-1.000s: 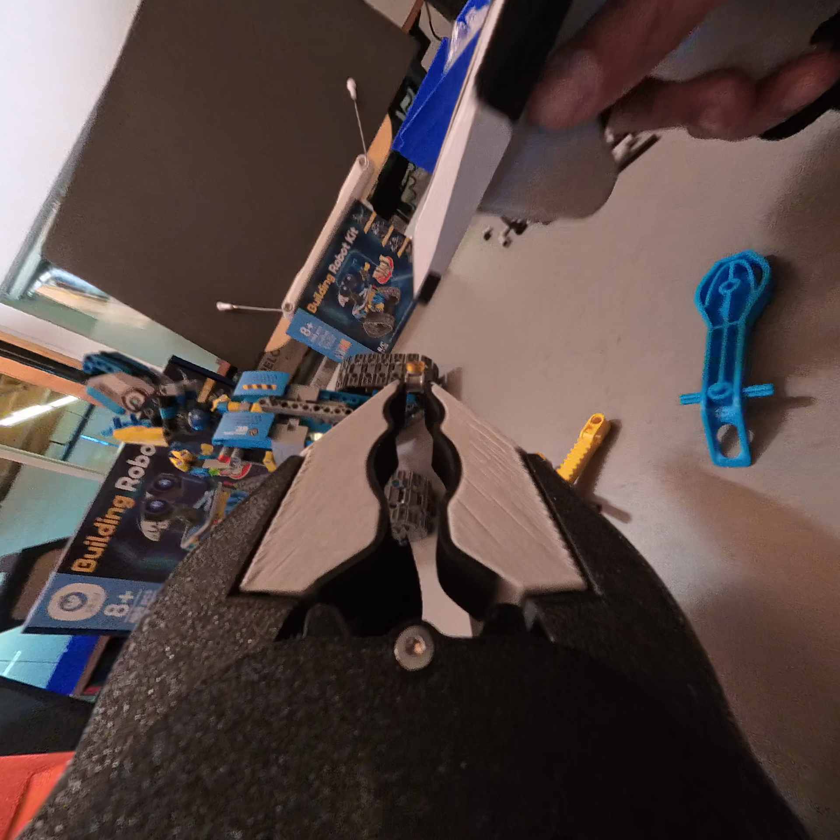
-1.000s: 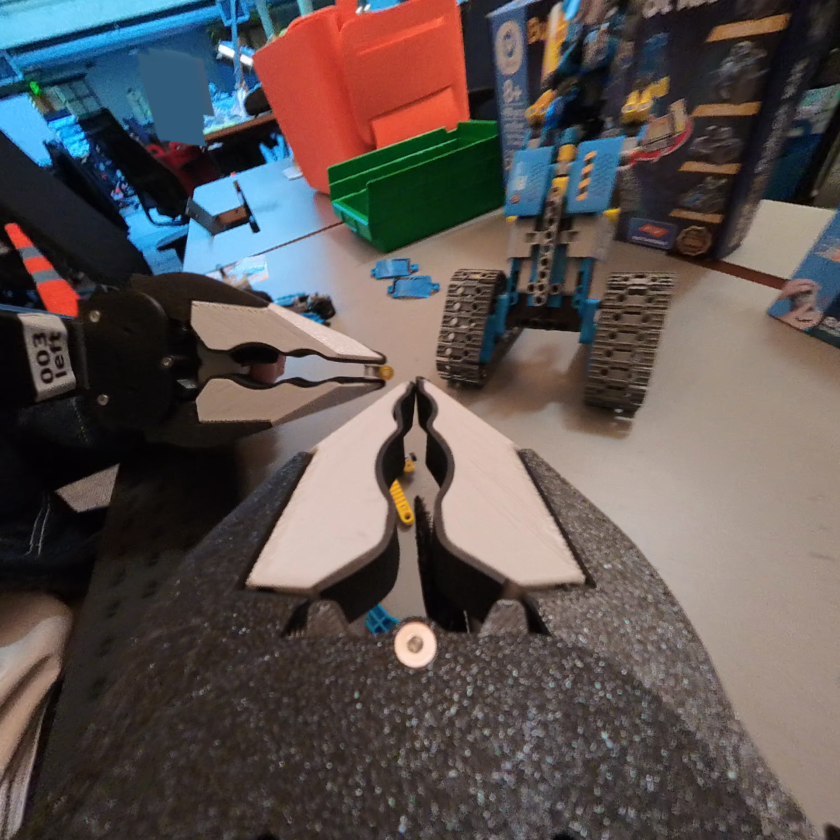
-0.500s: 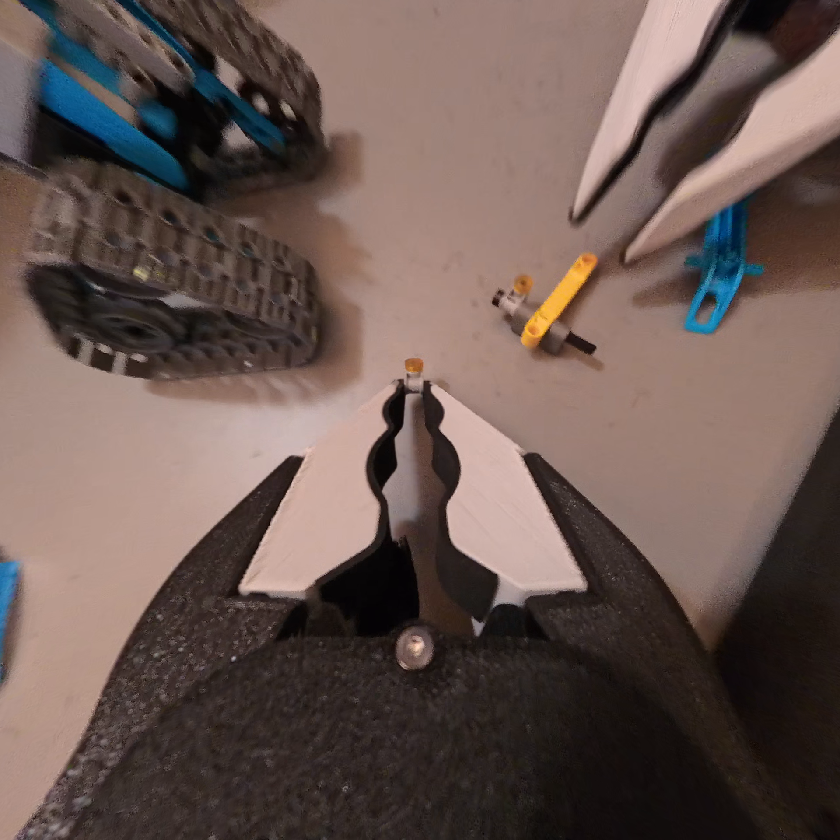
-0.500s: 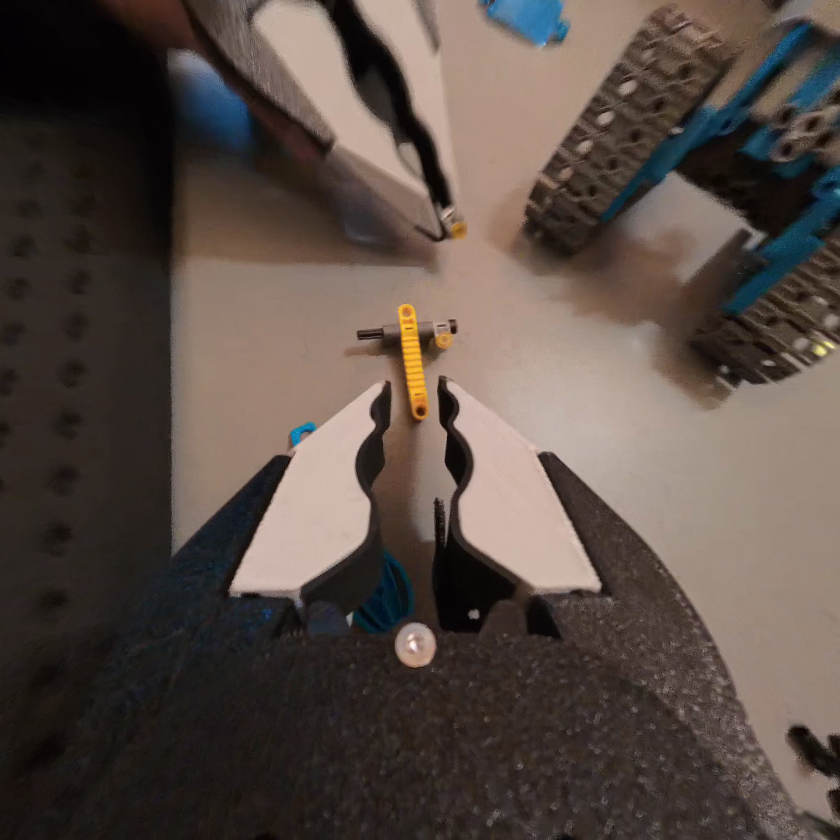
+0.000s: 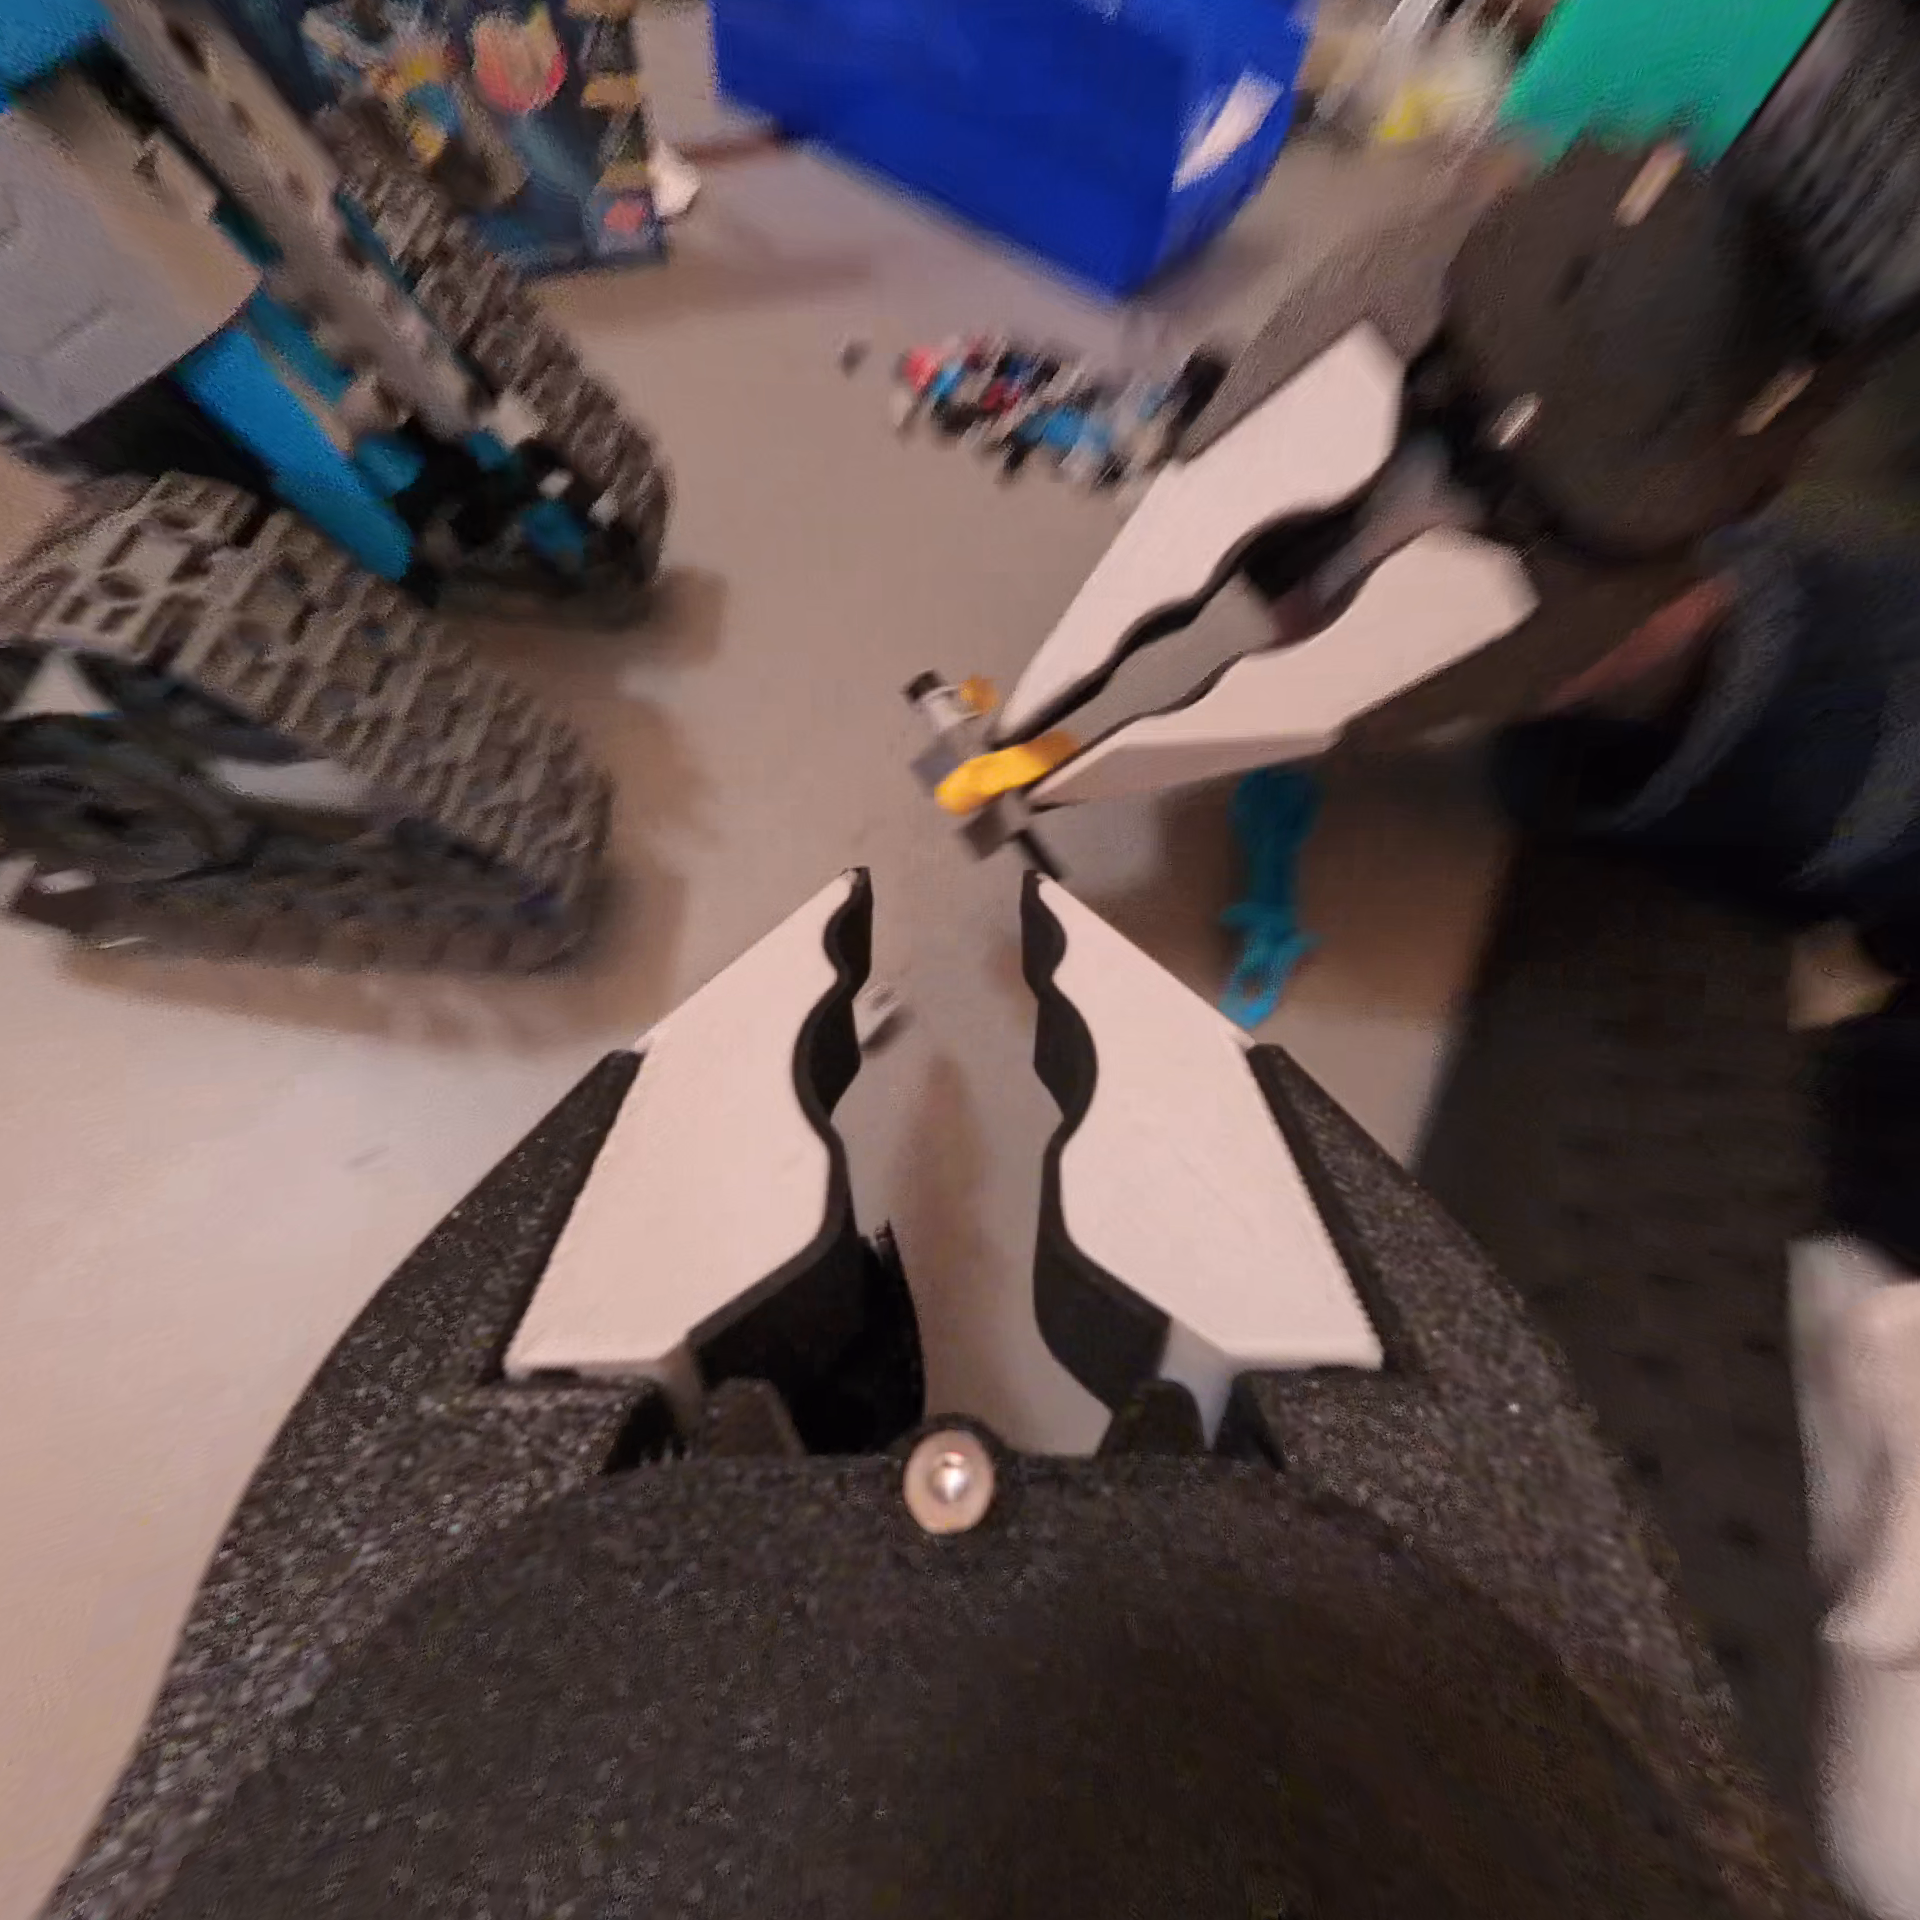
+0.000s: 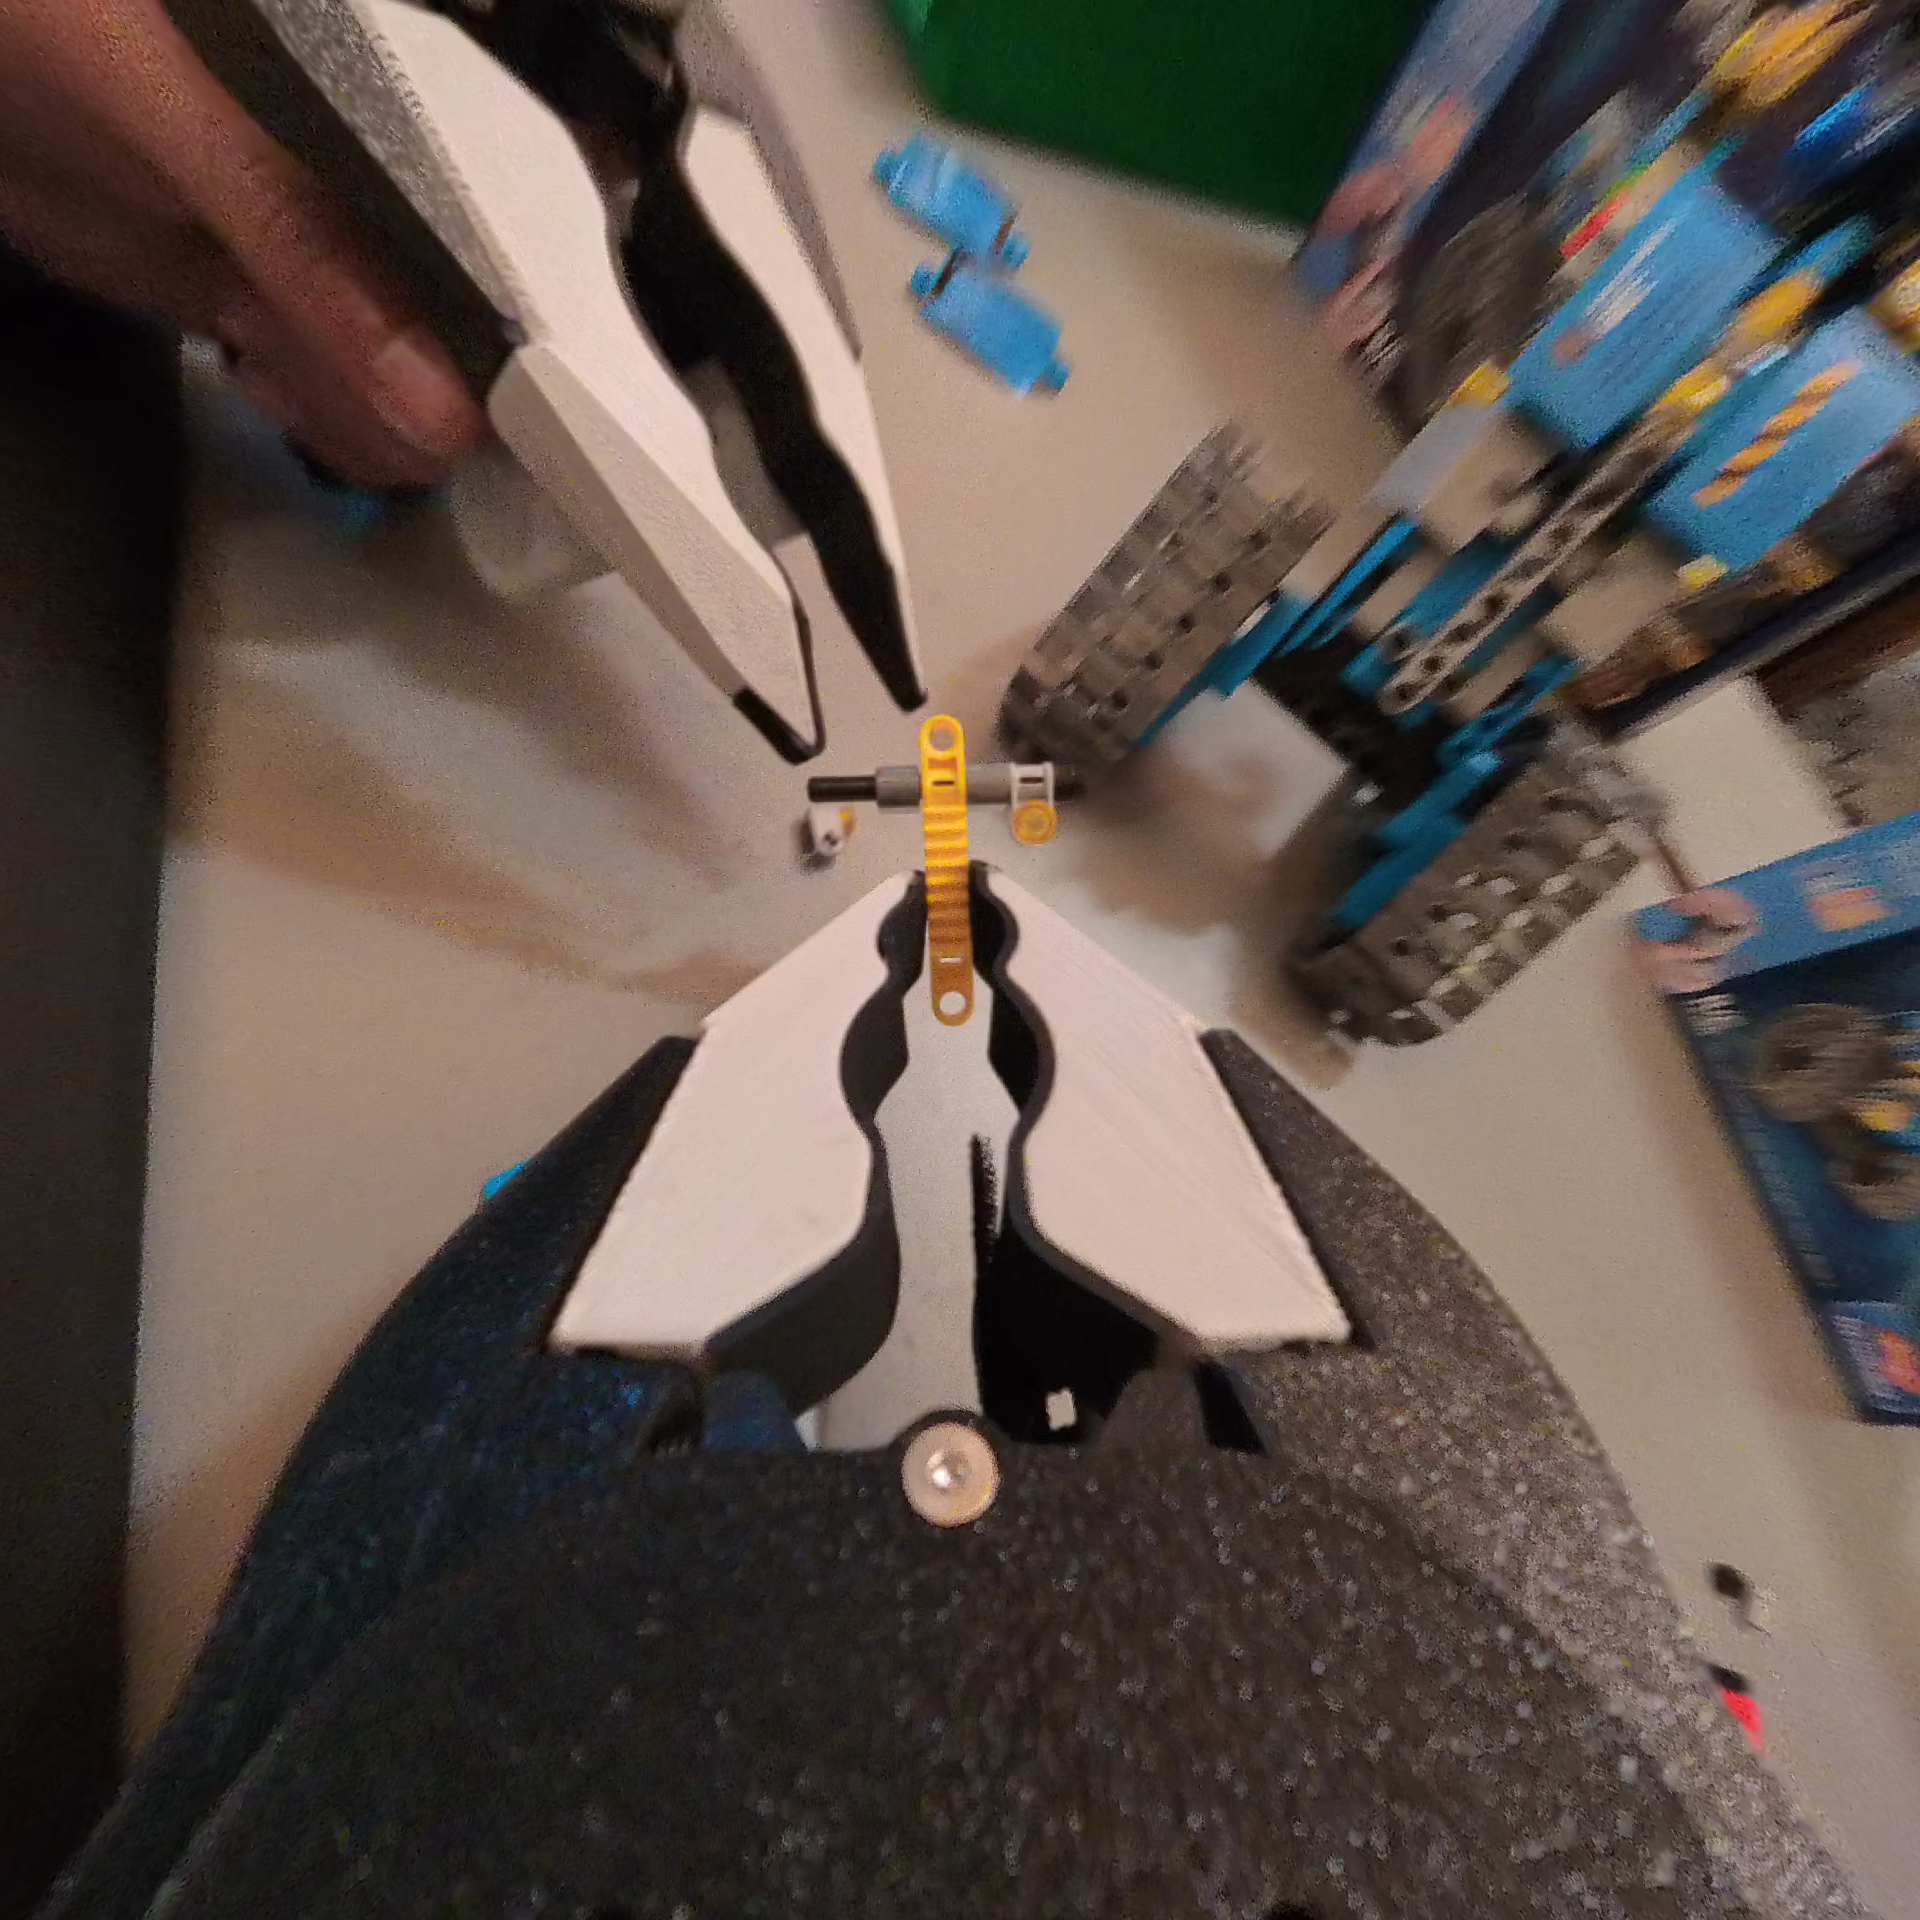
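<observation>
My right gripper [image 6: 951, 878] is shut on a yellow toothed beam [image 6: 943, 914]. A grey and black axle [image 6: 894, 785] with a small orange-capped connector [image 6: 1034, 816] crosses the beam's far end. My left gripper [image 5: 943, 883] is open and empty, just short of that assembly [image 5: 987, 774]. In the right wrist view the left gripper [image 6: 852, 717] hangs open above the axle's left end. A small grey and orange pin [image 6: 826, 831] lies loose on the table below it. The left wrist view shows the right gripper [image 5: 1023, 753] coming in from the right.
A tracked grey and blue robot model [image 5: 312, 675] [image 6: 1351, 727] stands close by on the beige table [image 6: 468, 987]. A blue plastic tool [image 5: 1262, 935], loose blue parts [image 6: 987, 301], a green bin [image 6: 1143, 83], kit boxes [image 6: 1818, 1091] and a dark mat [image 5: 1610, 1143] surround the spot. Left and right tips are no more than a few centimetres apart.
My left gripper has opened and let go of the small orange-tipped pin, which now lies on the table. My right gripper has shut on the yellow beam it was straddling.
</observation>
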Motion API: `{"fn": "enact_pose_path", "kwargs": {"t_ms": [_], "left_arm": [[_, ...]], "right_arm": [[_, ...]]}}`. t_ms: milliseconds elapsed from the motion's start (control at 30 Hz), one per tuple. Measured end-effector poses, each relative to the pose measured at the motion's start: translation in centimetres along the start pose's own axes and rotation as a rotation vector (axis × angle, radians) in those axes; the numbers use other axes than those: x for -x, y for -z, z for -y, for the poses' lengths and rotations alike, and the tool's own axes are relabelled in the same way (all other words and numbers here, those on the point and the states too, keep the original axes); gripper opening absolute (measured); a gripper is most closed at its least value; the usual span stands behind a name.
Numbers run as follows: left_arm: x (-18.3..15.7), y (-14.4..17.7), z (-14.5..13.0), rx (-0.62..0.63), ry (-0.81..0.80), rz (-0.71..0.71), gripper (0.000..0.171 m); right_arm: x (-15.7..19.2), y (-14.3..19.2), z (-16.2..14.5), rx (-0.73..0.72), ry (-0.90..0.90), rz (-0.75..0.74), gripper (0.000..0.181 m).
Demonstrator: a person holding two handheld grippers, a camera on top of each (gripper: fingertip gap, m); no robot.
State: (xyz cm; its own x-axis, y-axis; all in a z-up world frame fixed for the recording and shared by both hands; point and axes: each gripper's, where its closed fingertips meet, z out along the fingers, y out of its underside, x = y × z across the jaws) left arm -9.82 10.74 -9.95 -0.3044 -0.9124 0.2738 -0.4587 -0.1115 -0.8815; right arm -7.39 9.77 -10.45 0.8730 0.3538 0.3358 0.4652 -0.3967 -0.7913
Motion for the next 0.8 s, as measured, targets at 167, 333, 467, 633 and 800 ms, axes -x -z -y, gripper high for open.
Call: {"fn": "enact_pose_path", "kwargs": {"t_ms": [167, 333, 467, 633, 800], "left_arm": [[0.0, 0.7, 3.1, -0.147, -0.200, 0.214, 0.028], [0.0, -0.1, 3.0, -0.065, -0.560, 0.457, 0.026], [-0.4, 0.1, 4.0, -0.086, -0.709, 0.556, 0.012], [-0.4, -0.2, 3.8, -0.038, -0.779, 0.615, 0.006], [-0.5, -0.3, 3.6, -0.022, -0.791, 0.604, 0.006]], "right_arm": [[-1.7, 0.5, 1.1, -0.021, -0.088, -0.151, 0.006], [-1.1, 0.5, 2.1, -0.116, -0.371, -0.030, 0.006], [-0.4, 0.5, 2.6, -0.160, -0.502, 0.068, 0.006], [-0.5, 0.6, 2.5, -0.184, -0.612, 0.123, 0.006], [-0.4, 0.6, 2.3, -0.176, -0.601, 0.122, 0.006]]}}
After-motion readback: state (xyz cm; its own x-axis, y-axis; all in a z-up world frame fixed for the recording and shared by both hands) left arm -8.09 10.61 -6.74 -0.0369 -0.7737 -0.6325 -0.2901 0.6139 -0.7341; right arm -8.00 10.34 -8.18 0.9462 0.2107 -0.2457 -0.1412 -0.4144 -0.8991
